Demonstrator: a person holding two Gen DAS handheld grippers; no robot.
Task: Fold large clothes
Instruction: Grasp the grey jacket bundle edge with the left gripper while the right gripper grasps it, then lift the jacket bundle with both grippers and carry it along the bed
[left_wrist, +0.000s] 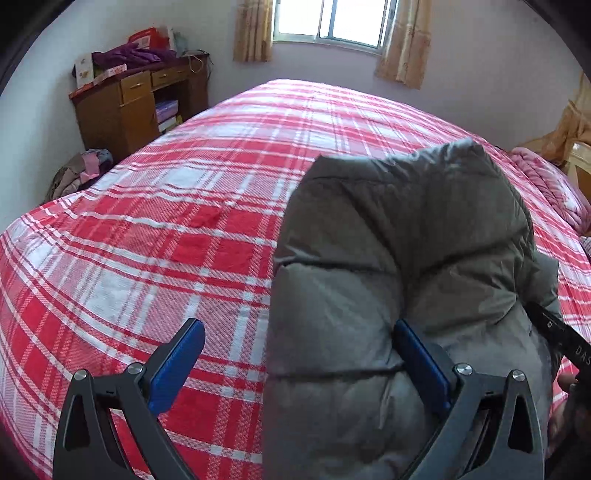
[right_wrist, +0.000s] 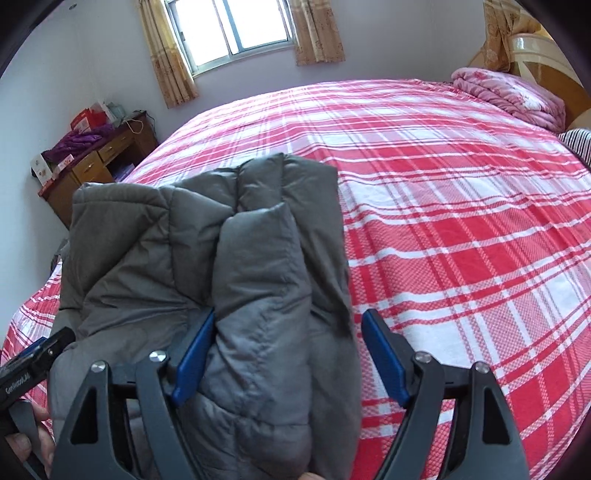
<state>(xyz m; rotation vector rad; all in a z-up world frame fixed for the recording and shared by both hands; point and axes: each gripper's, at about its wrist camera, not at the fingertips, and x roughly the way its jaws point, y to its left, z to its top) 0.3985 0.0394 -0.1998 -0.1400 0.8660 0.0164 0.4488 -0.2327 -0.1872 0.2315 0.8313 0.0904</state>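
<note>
jacket (right_wrist: 255, 266): grey quilted cloth w/ puffy channels; you've got a smooth, faintly sheened shell, stitched seams showing.
bedsheet (left_wrist: 155, 236): red/white plaid woven cloth, matt, coarse-looking weave.
left gripper (left_wrist: 299, 365): matt black plastic-looking arms, shiny metal screw heads, your fingers' pads (left_wrist: 177, 365) blue & smooth, slight sheen.
right gripper (right_wrist: 288, 358): same build as your left: matt black body, bright metal pins, blue pads (right_wrist: 386, 362).
desk (left_wrist: 122, 107): brown wood, semi-gloss varnish.
quilt (right_wrist: 513, 92): pink soft cloth, matt, stitched ridges.
curtains (right_wrist: 173, 62): tan patterned cloth, matt.
headboard (right_wrist: 539, 48): pale wood, glossy finish.
</note>
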